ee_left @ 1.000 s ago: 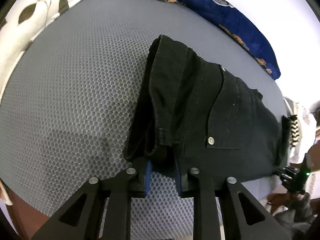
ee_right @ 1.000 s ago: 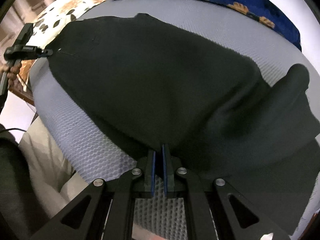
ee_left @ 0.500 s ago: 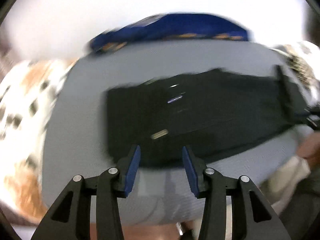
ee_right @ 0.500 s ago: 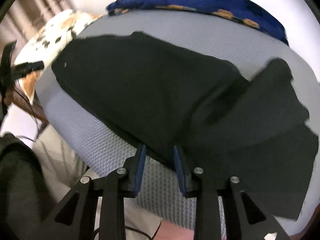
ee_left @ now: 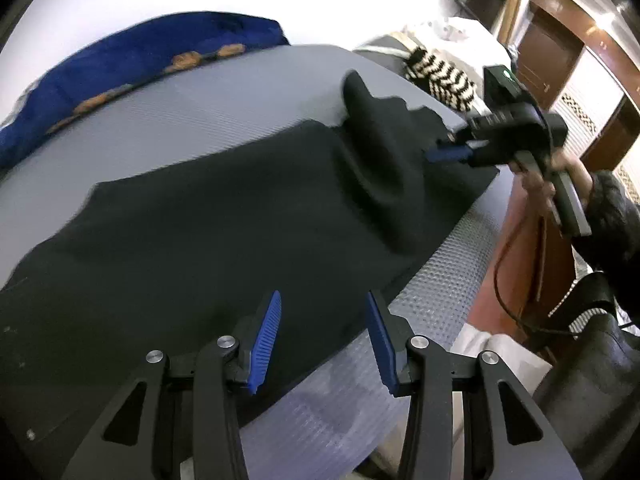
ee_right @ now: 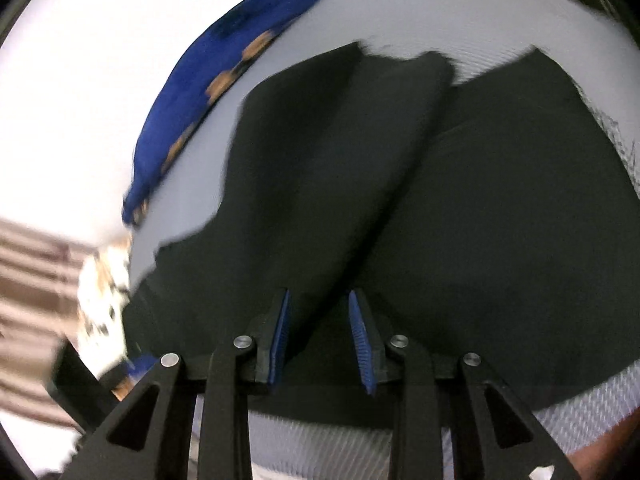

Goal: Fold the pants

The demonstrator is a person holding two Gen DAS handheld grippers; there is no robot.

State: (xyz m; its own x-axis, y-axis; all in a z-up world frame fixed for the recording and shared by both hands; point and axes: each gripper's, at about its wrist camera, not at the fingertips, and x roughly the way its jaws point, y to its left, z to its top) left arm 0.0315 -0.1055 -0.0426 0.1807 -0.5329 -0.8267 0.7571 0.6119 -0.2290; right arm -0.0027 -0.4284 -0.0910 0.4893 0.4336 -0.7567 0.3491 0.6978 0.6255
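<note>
The left tongs (ee_left: 322, 338) have black angular arms with triangular cut-outs, round silver screws at the joints, and ribbed blue pads (ee_left: 266, 344). The right tongs (ee_right: 320, 336) look the same; in the left wrist view their black body carries a small green light. A bare-skinned hand (ee_left: 540, 178) shows, with a dark sleeve (ee_left: 612, 216) and a thin black cable (ee_left: 506, 300) below.

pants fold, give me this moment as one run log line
left gripper: open, over pants edge | right gripper: open, over pants | pants: on grey mat, ridge near far end
</note>
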